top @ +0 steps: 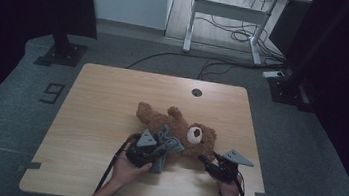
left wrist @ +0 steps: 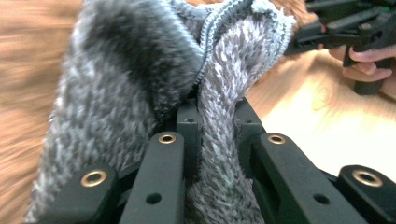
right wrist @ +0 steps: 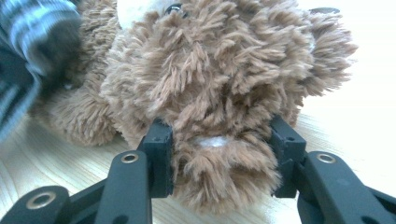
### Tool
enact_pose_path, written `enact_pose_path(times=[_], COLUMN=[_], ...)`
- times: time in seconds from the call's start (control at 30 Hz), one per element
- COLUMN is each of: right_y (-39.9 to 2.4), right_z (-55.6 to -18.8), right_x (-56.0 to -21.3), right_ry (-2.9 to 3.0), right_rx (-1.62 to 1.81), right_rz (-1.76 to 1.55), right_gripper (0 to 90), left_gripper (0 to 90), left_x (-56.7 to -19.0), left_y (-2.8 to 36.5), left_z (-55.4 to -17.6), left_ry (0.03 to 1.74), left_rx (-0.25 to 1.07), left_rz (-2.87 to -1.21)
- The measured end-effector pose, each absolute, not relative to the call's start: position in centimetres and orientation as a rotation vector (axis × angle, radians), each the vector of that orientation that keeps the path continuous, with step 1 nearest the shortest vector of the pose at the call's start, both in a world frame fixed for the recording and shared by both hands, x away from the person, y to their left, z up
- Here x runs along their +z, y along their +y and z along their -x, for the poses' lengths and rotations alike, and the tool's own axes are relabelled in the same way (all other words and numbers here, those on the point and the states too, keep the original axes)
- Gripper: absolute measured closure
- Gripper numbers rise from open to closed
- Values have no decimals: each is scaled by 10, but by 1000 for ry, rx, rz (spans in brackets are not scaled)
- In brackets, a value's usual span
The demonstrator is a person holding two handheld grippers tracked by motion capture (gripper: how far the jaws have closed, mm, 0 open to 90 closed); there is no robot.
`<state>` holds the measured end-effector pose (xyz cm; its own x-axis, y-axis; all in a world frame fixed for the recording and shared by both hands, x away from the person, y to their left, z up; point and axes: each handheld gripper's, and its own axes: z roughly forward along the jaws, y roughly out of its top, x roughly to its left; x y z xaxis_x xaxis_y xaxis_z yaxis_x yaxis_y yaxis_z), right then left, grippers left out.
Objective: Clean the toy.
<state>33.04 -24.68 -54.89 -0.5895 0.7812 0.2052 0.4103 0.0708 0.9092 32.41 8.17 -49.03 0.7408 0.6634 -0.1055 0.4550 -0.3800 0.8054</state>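
A brown teddy bear point(top: 174, 123) lies on its back in the middle of the wooden table point(top: 101, 104), head toward the right. My left gripper point(top: 152, 146) sits at the bear's near side, shut on a fold of a grey knitted garment point(top: 169, 147). In the left gripper view that grey knit point(left wrist: 140, 79) bunches up and over the jaws, pinched at my left gripper point(left wrist: 217, 116). My right gripper point(top: 205, 159) is at the bear's head. In the right gripper view its jaws squeeze the brown fur point(right wrist: 224, 70) from both sides at my right gripper point(right wrist: 222, 140).
A round cable hole point(top: 197, 92) is in the table's far edge. Bare wood lies left of the bear. On the floor beyond stand a white desk frame point(top: 228, 14) with loose cables and two dark stand bases point(top: 62, 54).
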Motion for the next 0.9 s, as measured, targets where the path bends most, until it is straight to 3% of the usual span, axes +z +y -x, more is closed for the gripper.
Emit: enact_pose_path(times=[0.4, 0.73, 0.9], right_y=[-247, -247, -247], right_z=[-330, -330, -331], right_x=[-549, -550, -550], right_ry=[2020, 2015, 2013], right_rx=[1520, 1527, 1528], right_rz=[-1181, -1187, -1192], right_gripper=[533, 533, 533], left_gripper=[770, 775, 776], left_x=[-508, -507, -487], left_y=[161, 182, 170], left_z=[-330, -329, -321], left_ry=[1029, 1085, 1018], left_rx=[259, 327, 326], left_rz=[-1955, -1938, -1891])
